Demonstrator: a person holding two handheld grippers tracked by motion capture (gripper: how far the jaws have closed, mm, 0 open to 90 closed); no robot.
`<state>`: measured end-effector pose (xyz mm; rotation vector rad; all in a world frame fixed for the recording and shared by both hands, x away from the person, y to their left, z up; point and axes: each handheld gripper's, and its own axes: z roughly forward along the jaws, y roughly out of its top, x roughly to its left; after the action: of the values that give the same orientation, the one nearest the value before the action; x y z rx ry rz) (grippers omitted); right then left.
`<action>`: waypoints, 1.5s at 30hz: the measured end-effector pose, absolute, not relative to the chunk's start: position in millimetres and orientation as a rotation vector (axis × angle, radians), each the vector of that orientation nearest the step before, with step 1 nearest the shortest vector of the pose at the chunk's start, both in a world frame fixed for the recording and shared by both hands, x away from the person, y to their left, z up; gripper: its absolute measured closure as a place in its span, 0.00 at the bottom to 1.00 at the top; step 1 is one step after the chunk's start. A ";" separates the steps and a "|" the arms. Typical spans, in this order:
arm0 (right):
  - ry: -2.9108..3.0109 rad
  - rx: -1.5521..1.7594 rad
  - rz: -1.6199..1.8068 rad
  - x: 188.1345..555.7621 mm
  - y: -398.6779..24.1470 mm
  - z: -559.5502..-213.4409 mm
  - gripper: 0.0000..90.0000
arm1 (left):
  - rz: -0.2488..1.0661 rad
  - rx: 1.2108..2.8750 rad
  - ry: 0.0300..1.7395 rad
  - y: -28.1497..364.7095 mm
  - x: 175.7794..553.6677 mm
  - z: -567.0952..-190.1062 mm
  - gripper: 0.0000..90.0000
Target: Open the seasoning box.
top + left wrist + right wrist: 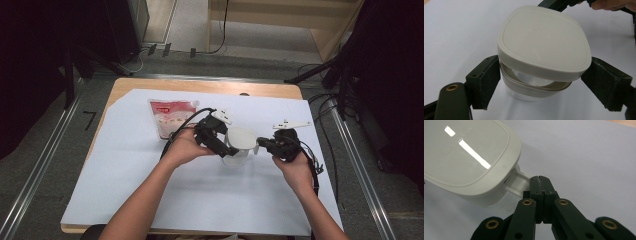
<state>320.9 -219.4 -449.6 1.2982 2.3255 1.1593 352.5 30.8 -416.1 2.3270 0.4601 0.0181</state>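
A clear container [239, 156] with a cream lid [544, 37] stands on the white sheet mid-table. The lid [466, 157] sits tilted, lifted off the rim on one side. My left gripper [541, 85] comes from the left and straddles the container under the lid, its pads [485, 82] against the sides. From the right, my right gripper [539, 180] is shut, its tips pinching the lid's side flap [517, 182]. In the high view the left gripper [227, 150] and right gripper [260, 145] meet at the container from opposite sides.
A clear pouch with a red label [170, 117] lies flat at the back left of the white sheet [150, 175]. The wooden table edge [200, 85] shows behind. Cables [325, 150] run along the floor at the right.
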 end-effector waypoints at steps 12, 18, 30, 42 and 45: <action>2.340 1.286 1.162 319.5 -218.6 -449.4 1.00 | -0.033 2.317 0.380 28.2 344.8 -407.6 0.58; 2.340 1.286 1.170 320.2 -219.2 -449.9 1.00 | -0.058 2.315 0.353 26.1 342.8 -404.1 0.72; 2.345 1.287 1.181 320.5 -220.3 -450.7 1.00 | -0.115 2.352 0.309 17.1 340.3 -395.8 0.98; 2.347 1.292 1.185 319.7 -220.9 -450.9 1.00 | -0.121 2.372 0.301 3.4 342.4 -385.8 1.00; 2.348 1.297 1.193 319.6 -221.4 -451.2 1.00 | -0.129 2.368 0.301 0.1 343.2 -384.7 1.00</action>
<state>319.6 -221.4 -451.2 1.2970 2.3483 1.1935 343.2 0.1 -384.7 2.3677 0.3015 -0.1288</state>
